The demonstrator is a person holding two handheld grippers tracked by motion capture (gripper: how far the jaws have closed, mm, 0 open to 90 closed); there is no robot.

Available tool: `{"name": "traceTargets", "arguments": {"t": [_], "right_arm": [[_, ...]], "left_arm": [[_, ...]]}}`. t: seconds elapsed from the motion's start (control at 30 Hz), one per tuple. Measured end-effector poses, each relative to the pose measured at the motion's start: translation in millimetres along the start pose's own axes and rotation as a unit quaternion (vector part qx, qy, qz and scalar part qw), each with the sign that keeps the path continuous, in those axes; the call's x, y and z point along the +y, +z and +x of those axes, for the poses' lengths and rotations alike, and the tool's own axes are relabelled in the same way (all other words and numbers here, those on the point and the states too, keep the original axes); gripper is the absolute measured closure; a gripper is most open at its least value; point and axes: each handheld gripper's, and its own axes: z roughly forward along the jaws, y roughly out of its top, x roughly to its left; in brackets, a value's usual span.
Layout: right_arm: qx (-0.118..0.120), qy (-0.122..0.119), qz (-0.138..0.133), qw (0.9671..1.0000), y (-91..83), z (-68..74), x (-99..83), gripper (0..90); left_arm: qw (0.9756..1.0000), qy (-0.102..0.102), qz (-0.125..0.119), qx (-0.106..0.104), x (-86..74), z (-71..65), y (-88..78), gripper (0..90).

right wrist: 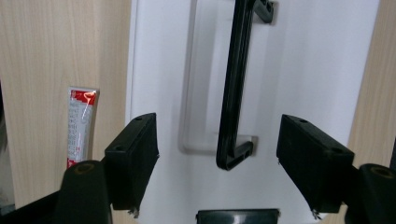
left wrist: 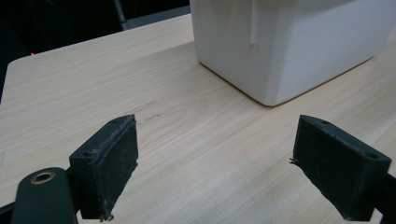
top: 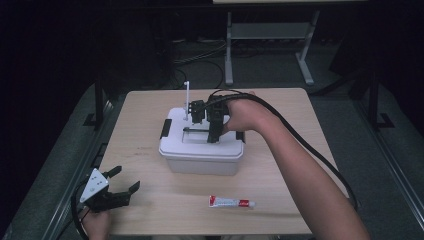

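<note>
**Right tool poised over the box handle, not yet gripping**

The right tool (top: 214, 131) hangs over the lid of the white box (top: 200, 162), pointing down, its jaws apart with nothing pressed between them. In the right gripper view the black handle (right wrist: 232, 93) runs up between the two pads, nearer the right-hand one but touching neither; it lies along a shallow recess in the lid. A black latch (right wrist: 237, 215) shows at the bottom edge of that view, on the near side of the box.

The box sits near the middle of the table (top: 150, 210). A thin white stick stands upright at its far left corner (top: 186, 100); what it is I cannot tell. A tube of toothpaste (top: 231, 202), red and white, lies flat on the table in front of the box, well apart from it.

The left tool (top: 120, 182) rests at the near left corner of the table, jaws wide apart and empty, aimed toward the box's side wall.

The likely risk: the handle is slim and sits off-centre between the pads, so closing now could nudge it sideways or pinch only its edge and slip. If the latches are fastened, a pull on the handle would lift or drag the whole box rather than open it, and nothing steadies the box.
</note>
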Motion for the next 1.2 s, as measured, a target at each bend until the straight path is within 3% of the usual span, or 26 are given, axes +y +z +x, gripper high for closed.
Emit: {"name": "traceTargets", "arguments": {"t": [0.37, 0.77, 1.07, 1.2], "right_arm": [[0.006, 0.003, -0.001, 1.0, 13.0, -3.9, 12.0, 39.2], [-0.005, -0.001, 0.011, 0.9999, 22.1, -8.5, 17.9, 51.4], [-0.006, -0.005, 0.011, 0.9999, 22.1, -12.9, 22.0, 69.7], [-0.009, -0.004, 0.013, 0.9999, 19.7, -15.0, 22.3, 73.9]], "left_arm": [[1.0, -0.005, -0.003, 0.002, -0.7, 1.2, -1.6, 13.5], [1.0, -0.001, -0.004, 0.0, -0.1, -0.1, -0.7, 13.5], [1.0, -0.002, -0.005, 0.001, -0.3, 0.5, -1.1, 13.5], [1.0, -0.004, -0.005, 0.0, -0.5, 0.7, -1.2, 13.5]]}}
